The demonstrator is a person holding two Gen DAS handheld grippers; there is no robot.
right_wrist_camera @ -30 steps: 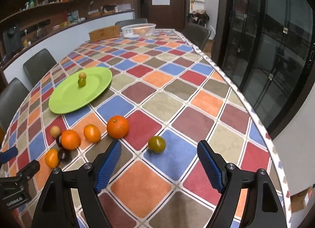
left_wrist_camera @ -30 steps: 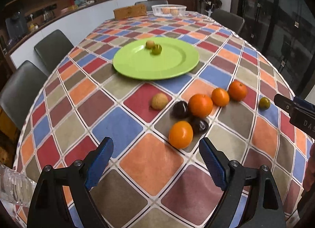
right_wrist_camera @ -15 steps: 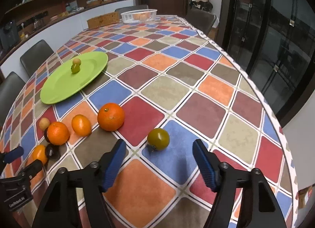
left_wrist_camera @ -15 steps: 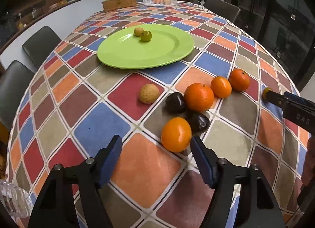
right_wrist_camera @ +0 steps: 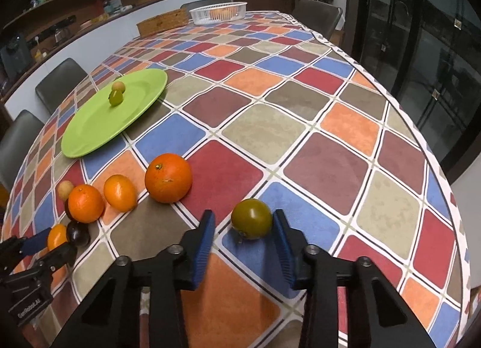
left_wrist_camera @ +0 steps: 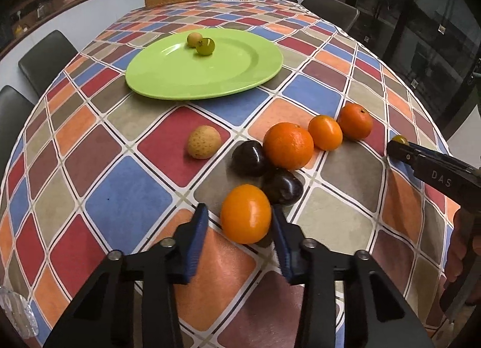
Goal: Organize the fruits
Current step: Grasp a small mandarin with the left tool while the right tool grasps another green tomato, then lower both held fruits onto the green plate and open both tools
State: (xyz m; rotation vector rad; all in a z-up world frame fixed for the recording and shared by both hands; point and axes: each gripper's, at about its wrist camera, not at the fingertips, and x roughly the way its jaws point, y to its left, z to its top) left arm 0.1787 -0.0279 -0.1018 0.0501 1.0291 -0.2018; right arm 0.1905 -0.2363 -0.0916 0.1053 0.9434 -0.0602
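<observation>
Tablecloth (right_wrist_camera: 300,134), checkered; right edge curving close beside right gripper's side, broad bare stretch of squares ahead and to the right. Chairs along left edge, more at far end. White basket (right_wrist_camera: 218,13) and wicker box (right_wrist_camera: 162,24) at far end of table.

Green plate (left_wrist_camera: 204,68), mid-table left; two small fruits on its far part, one tan (left_wrist_camera: 194,39), one green (left_wrist_camera: 205,46), touching. Bare cloth between plate and fruit cluster.

Fruit cluster nearer the grippers: pale round fruit (left_wrist_camera: 204,141) alone on a red square; two dark plums (left_wrist_camera: 251,158), (left_wrist_camera: 282,186) beside a large orange (left_wrist_camera: 288,145); two smaller oranges (left_wrist_camera: 325,136), (left_wrist_camera: 354,121) in a row to its right.

Left gripper (left_wrist_camera: 239,224): low over the cloth, level, pointing toward plate; blue pads apart, straddling nearest orange (left_wrist_camera: 246,213), right pad just beside its skin, left pad with a gap. Not clamped.

Right gripper (right_wrist_camera: 243,229): low, level, pointing up the table; pads apart either side of green-brown tomato (right_wrist_camera: 251,218), right pad near touching, left pad clear of it. Tomato resting on a blue square, well apart from the cluster.

Each gripper visible at the edge of the other's view.
</observation>
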